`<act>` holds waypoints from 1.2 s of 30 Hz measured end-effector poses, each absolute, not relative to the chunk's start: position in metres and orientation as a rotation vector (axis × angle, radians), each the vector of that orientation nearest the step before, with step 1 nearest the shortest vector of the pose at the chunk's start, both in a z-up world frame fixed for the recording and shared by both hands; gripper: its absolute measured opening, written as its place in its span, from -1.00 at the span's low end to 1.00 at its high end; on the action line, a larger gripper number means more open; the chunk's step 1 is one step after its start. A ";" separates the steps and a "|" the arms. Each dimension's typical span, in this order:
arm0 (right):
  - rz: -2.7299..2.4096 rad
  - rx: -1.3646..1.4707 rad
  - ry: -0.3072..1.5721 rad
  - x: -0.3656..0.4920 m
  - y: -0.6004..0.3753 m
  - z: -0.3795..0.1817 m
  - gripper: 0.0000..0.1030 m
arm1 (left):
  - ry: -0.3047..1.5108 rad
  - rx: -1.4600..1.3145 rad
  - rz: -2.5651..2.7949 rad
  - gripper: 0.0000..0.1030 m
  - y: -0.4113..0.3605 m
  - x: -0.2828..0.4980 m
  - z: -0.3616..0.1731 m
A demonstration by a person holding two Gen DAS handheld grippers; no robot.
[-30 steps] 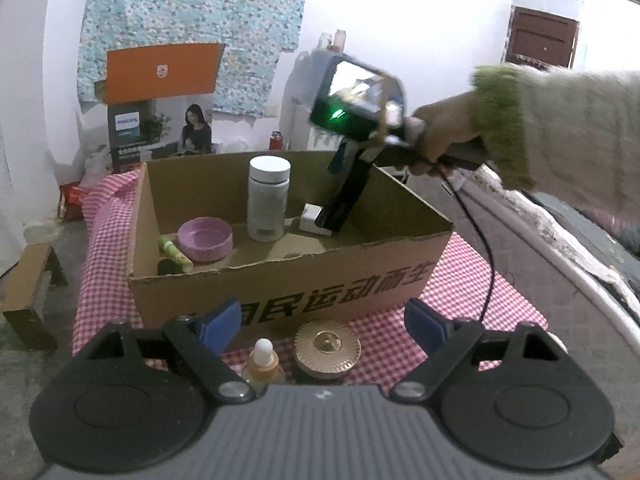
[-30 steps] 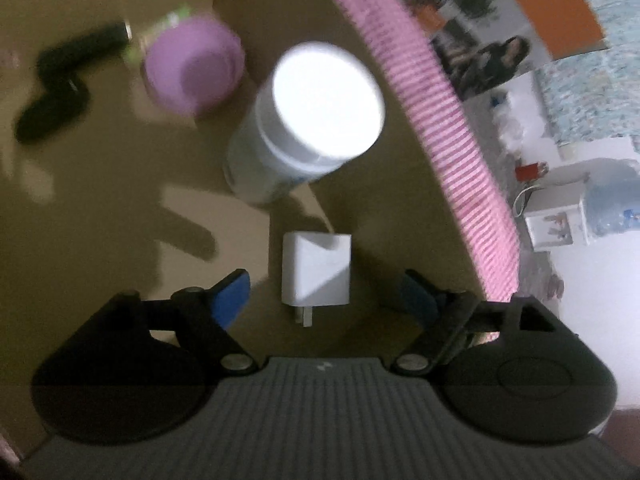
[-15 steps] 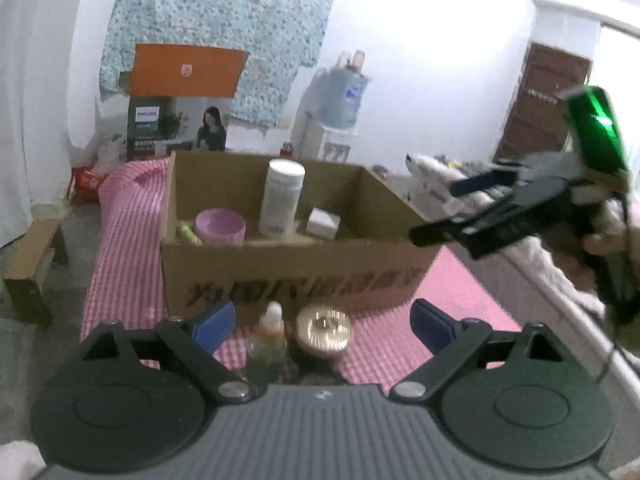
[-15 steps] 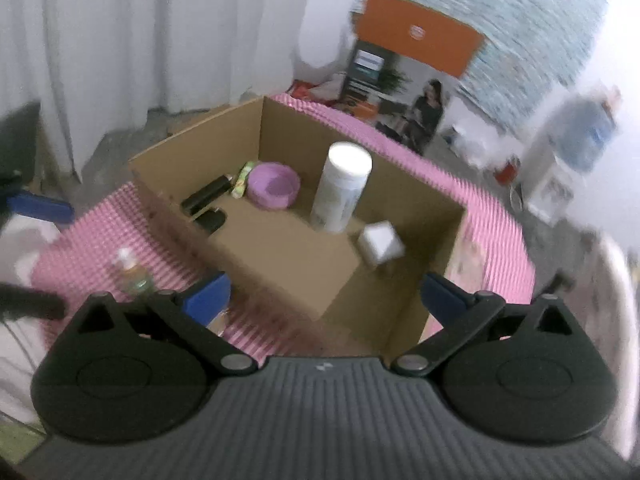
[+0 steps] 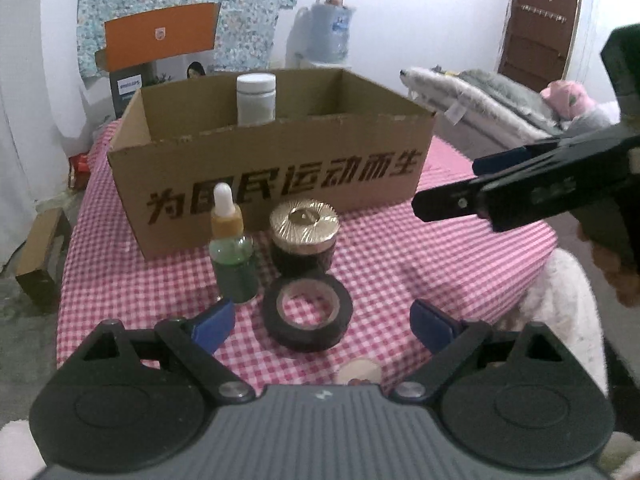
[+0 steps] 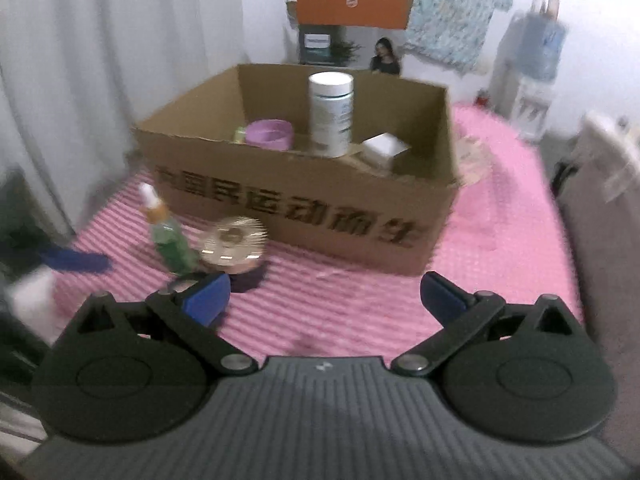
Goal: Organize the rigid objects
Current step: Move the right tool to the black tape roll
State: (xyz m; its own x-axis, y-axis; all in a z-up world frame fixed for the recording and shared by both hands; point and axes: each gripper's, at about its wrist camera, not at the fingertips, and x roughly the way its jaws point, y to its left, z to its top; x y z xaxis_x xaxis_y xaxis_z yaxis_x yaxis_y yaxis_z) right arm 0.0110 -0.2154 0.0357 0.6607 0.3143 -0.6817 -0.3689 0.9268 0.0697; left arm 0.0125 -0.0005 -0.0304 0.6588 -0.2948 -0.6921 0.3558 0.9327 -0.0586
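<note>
An open cardboard box (image 5: 280,164) stands on a pink checked table. In the right wrist view the box (image 6: 320,216) holds a white bottle (image 6: 331,114), a purple bowl (image 6: 269,135) and a white charger (image 6: 386,151). In front of it stand a green dropper bottle (image 5: 233,248), a gold-lidded black jar (image 5: 303,236) and a black tape roll (image 5: 308,316). My left gripper (image 5: 322,322) is open just above the tape roll. My right gripper (image 6: 323,298) is open and empty, back from the box front; it shows at right in the left wrist view (image 5: 500,184).
A small round pale object (image 5: 359,372) lies at the table's near edge. A bed with grey blankets (image 5: 500,100) is at the right. An orange-flapped box (image 5: 160,38) and a water dispenser (image 5: 330,36) stand behind. White curtains (image 6: 100,80) hang at left.
My right gripper has left the charger in the box and pulled out and back to the table's right side. My left gripper has drawn back and lowered toward the tape roll.
</note>
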 end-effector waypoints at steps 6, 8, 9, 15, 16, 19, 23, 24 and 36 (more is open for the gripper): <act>0.448 0.109 0.867 0.027 -0.208 0.002 0.98 | 0.811 0.117 -0.350 0.67 -0.005 0.025 -0.048; 0.483 0.177 0.882 0.030 -0.206 -0.006 0.97 | 0.824 0.120 -0.348 0.55 -0.005 0.029 -0.053; 0.499 0.205 0.891 0.032 -0.204 -0.011 0.94 | 0.831 0.122 -0.348 0.52 -0.005 0.032 -0.055; 0.545 0.225 0.942 0.040 -0.186 -0.026 0.28 | 0.857 0.097 -0.372 0.28 -0.004 0.037 -0.066; 0.551 0.225 0.954 0.041 -0.182 -0.029 0.21 | 0.854 0.101 -0.375 0.28 -0.005 0.036 -0.067; 0.561 0.216 0.973 0.044 -0.178 -0.035 -0.04 | 0.844 0.124 -0.391 0.28 -0.009 0.034 -0.068; 0.564 0.210 0.981 0.041 -0.180 -0.038 -0.19 | 0.843 0.127 -0.446 0.27 -0.017 0.033 -0.068; 0.560 0.210 0.982 0.040 -0.181 -0.038 -0.24 | 0.840 0.132 -0.461 0.27 -0.020 0.032 -0.068; 0.516 0.231 0.951 0.030 -0.202 -0.036 0.05 | 0.832 0.220 -0.531 0.84 -0.046 0.041 -0.078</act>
